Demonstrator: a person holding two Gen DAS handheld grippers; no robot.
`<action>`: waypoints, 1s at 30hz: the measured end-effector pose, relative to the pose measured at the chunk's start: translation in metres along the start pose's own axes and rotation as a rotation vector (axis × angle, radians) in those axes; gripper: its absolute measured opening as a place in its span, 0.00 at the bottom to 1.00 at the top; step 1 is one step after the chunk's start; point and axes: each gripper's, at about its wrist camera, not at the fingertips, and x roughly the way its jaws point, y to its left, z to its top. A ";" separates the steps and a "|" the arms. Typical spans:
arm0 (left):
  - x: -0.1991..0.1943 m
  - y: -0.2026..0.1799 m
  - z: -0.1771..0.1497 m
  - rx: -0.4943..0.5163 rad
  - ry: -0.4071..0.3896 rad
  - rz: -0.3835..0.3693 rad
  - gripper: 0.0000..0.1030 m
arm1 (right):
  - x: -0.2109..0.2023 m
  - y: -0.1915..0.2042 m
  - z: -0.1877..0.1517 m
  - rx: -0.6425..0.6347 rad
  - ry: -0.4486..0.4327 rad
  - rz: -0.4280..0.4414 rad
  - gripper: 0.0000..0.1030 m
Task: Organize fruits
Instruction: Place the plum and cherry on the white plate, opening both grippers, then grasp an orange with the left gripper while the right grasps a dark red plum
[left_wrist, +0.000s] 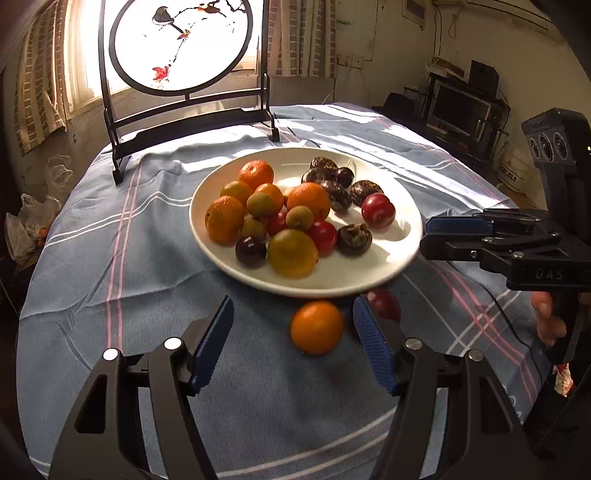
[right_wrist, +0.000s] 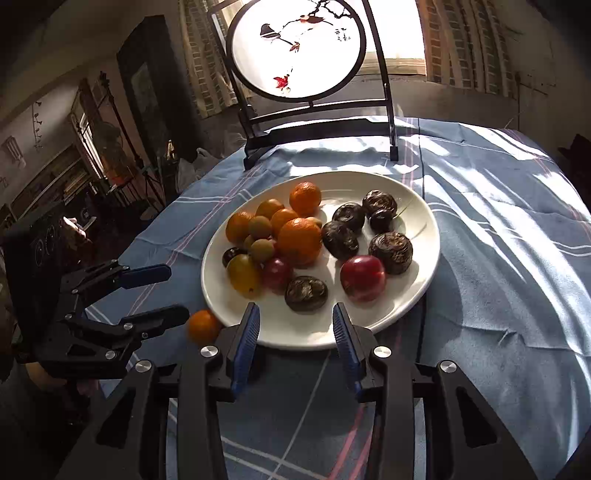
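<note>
A white plate (left_wrist: 391, 258) holds several oranges, small green fruits, red plums and dark wrinkled fruits. A loose orange (left_wrist: 316, 327) lies on the cloth just in front of the plate, between my left gripper's (left_wrist: 293, 317) open fingers, nearer the right one. A loose red plum (left_wrist: 385, 303) sits behind the right finger, by the plate's rim. My right gripper (right_wrist: 295, 328) is open and empty at the plate's (right_wrist: 295, 338) near rim. It shows at the right in the left wrist view (left_wrist: 436, 238). The left gripper (right_wrist: 162, 291) and the orange (right_wrist: 203, 326) show in the right wrist view.
A blue striped cloth (left_wrist: 147, 288) covers the round table. A black-framed round painted screen (left_wrist: 181, 44) stands at the table's far edge. A person's fingers (left_wrist: 548, 317) hold the right gripper's handle. Shelves and a monitor (left_wrist: 461, 107) stand beyond the table.
</note>
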 end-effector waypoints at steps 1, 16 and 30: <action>-0.001 0.000 -0.007 0.003 0.013 0.006 0.64 | 0.004 0.010 -0.007 -0.022 0.015 0.005 0.40; 0.004 -0.005 -0.023 0.001 0.046 0.019 0.64 | 0.040 0.025 -0.016 0.056 0.076 0.017 0.38; 0.038 -0.026 -0.004 0.034 0.104 -0.008 0.36 | -0.030 -0.029 -0.054 0.154 -0.054 0.009 0.39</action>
